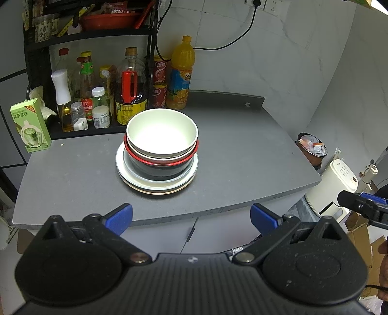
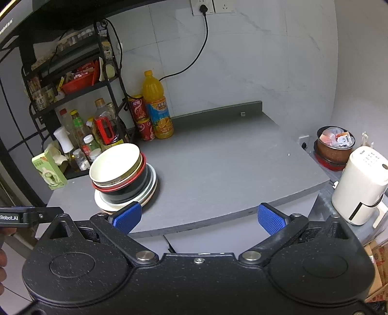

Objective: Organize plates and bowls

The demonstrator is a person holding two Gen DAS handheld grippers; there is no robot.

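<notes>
Stack on grey counter point(image 1: 242, 145), left of its centre and before the rack: white bowl point(image 1: 162, 132) nested atop a red-rimmed black bowl point(image 1: 157, 167), on white plates point(image 1: 155, 181).

Left hand-held gripper point(image 1: 191, 218): blue pads spread wide, nothing between them, held off the counter's near edge, facing the stack.

Right hand-held gripper point(image 2: 198, 218): pads likewise spread, nothing held; left pad overlaps the plates' rim in this view, contact not determinable.

Left view only: head-on stack, a pinkish edge under the lowest plate; the right unit at far right.

Right view only: stack's side profile, wall socket point(image 2: 213, 7), white appliance point(image 2: 359, 184) in full.

Both views: juice bottle point(image 1: 180, 75), rack point(image 1: 89, 34), bin point(image 2: 335, 145).
</notes>
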